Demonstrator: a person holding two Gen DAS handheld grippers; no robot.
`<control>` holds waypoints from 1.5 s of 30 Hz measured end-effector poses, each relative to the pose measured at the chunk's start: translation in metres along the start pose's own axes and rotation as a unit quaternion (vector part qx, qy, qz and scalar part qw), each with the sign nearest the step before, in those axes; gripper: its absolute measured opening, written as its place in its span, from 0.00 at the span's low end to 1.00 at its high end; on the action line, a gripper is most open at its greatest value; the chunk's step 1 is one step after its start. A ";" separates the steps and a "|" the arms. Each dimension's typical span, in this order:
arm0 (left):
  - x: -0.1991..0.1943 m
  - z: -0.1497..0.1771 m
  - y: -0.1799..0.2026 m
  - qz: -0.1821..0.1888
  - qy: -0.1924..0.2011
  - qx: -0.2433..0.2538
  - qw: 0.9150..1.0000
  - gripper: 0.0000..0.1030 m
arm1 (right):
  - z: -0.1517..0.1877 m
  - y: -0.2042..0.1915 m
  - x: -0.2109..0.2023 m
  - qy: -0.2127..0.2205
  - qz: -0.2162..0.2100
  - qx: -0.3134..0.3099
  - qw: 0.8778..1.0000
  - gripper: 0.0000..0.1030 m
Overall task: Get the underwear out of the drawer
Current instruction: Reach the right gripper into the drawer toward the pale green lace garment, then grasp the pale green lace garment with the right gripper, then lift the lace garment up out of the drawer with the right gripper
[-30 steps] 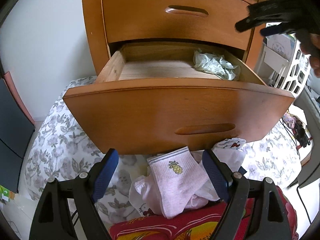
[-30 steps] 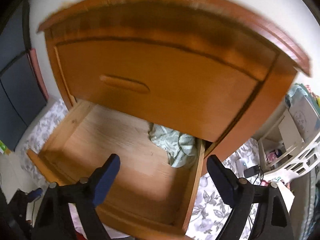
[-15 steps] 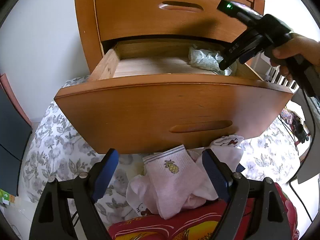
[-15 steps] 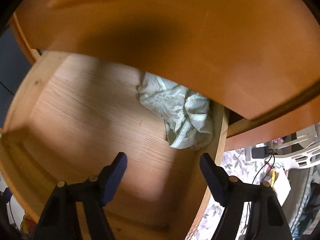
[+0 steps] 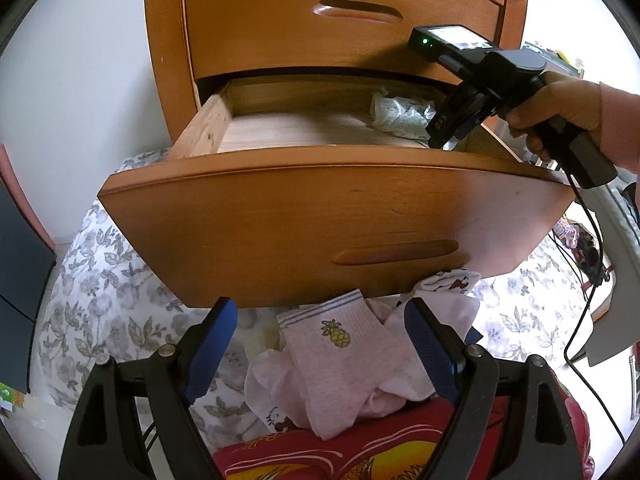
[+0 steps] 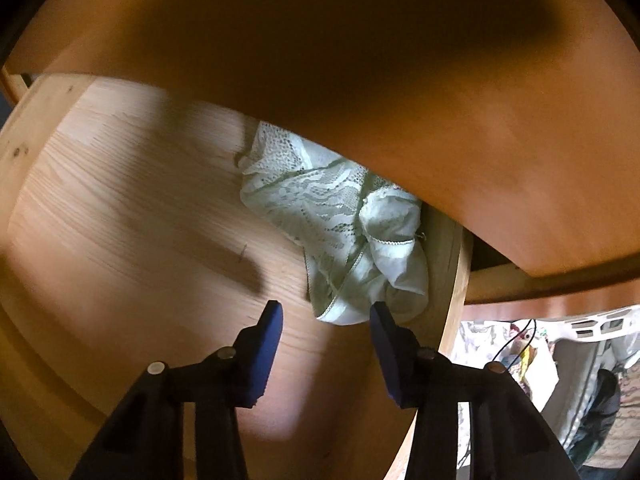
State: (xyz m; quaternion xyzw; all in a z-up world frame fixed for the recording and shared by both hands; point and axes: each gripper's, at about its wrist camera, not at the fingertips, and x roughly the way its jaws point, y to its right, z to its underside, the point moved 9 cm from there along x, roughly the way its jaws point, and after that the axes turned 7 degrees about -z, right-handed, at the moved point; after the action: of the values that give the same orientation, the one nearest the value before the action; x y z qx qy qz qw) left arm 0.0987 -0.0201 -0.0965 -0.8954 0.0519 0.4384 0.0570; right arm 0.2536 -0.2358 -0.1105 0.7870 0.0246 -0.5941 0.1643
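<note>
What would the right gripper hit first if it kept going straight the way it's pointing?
Most likely the pale green lace underwear bunched in the drawer's right corner: the right gripper, jaws just closing, nothing between them, points at its near edge. Depth is unclear; the drawer floor is the alternative.

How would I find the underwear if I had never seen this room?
Look at the wooden dresser and its pulled-out lower drawer. In the drawer's back right corner lies the underwear, crumpled against the side wall. It is pale green lace, the only thing in there, unlike the pink socks below.
</note>
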 end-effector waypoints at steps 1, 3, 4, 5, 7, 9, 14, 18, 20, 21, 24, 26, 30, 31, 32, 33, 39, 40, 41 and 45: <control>0.000 0.000 0.000 0.001 0.000 0.000 1.000 0.84 | 0.000 0.001 0.001 -0.001 0.003 -0.001 1.000 0.45; 0.000 0.000 0.001 0.003 0.000 0.001 1.000 0.84 | -0.001 0.003 0.005 -0.005 0.010 -0.001 1.000 0.45; 0.000 0.000 0.001 0.004 -0.001 0.001 1.000 0.84 | -0.001 0.003 0.006 -0.006 0.011 0.000 1.000 0.45; 0.001 0.000 0.002 0.005 -0.001 0.001 1.000 0.84 | -0.001 0.004 0.008 -0.007 0.013 0.000 1.000 0.43; 0.001 0.000 0.002 0.008 -0.001 0.000 1.000 0.84 | 0.000 0.005 0.009 -0.011 0.025 -0.005 1.000 0.43; 0.001 0.000 0.002 0.008 -0.002 -0.001 1.000 0.84 | 0.001 0.004 0.008 -0.011 0.030 -0.012 0.999 0.42; 0.001 -0.001 0.001 0.011 -0.002 -0.002 1.000 0.84 | 0.001 -0.001 0.009 -0.016 0.047 -0.016 0.999 0.31; 0.001 -0.001 0.001 0.013 -0.003 -0.003 1.000 0.84 | -0.004 -0.007 0.009 -0.017 0.058 -0.020 0.998 0.18; 0.001 -0.001 0.001 0.013 -0.003 -0.003 1.000 0.84 | -0.004 -0.007 0.008 -0.016 0.062 -0.019 0.998 0.09; 0.001 -0.001 0.001 0.013 -0.003 -0.003 1.000 0.84 | -0.005 -0.006 0.007 -0.014 0.065 -0.017 0.998 0.07; 0.002 0.000 0.001 0.014 -0.004 -0.003 1.000 0.84 | -0.004 0.004 0.009 -0.010 0.065 -0.010 0.998 0.02; 0.002 0.000 0.001 0.014 -0.005 -0.004 1.000 0.84 | -0.002 0.006 0.006 -0.006 0.063 -0.008 0.998 0.02; 0.003 -0.001 0.001 0.015 -0.007 -0.005 1.000 0.84 | 0.001 0.009 -0.002 0.005 0.058 -0.006 0.998 0.02; 0.004 -0.001 0.001 0.016 -0.007 -0.005 1.000 0.84 | 0.002 0.009 -0.005 0.008 0.055 -0.005 0.998 0.02; 0.004 -0.001 0.001 0.016 -0.007 -0.006 1.000 0.84 | 0.004 0.011 -0.008 0.011 0.053 -0.006 0.999 0.02; 0.004 -0.001 0.001 0.016 -0.008 -0.006 1.000 0.84 | 0.006 0.012 -0.012 0.015 0.051 -0.008 0.999 0.02; 0.005 -0.001 0.001 0.015 -0.008 -0.006 1.000 0.84 | 0.021 -0.007 -0.039 0.036 0.031 -0.023 0.999 0.02; 0.005 -0.001 0.001 0.015 -0.008 -0.006 1.000 0.84 | 0.024 -0.014 -0.046 0.040 0.029 -0.029 0.998 0.02; 0.005 -0.001 0.000 0.015 -0.008 -0.006 1.000 0.84 | 0.028 -0.016 -0.052 0.045 0.027 -0.032 0.998 0.02; 0.005 0.000 0.000 0.015 -0.008 -0.005 1.000 0.84 | 0.038 -0.031 -0.082 0.068 0.014 -0.044 0.997 0.02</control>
State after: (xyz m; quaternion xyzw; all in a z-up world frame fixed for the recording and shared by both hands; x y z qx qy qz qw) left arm 0.1017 -0.0202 -0.1002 -0.8913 0.0621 0.4468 0.0462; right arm 0.1866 -0.2047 -0.0492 0.8181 0.0509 -0.5350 0.2045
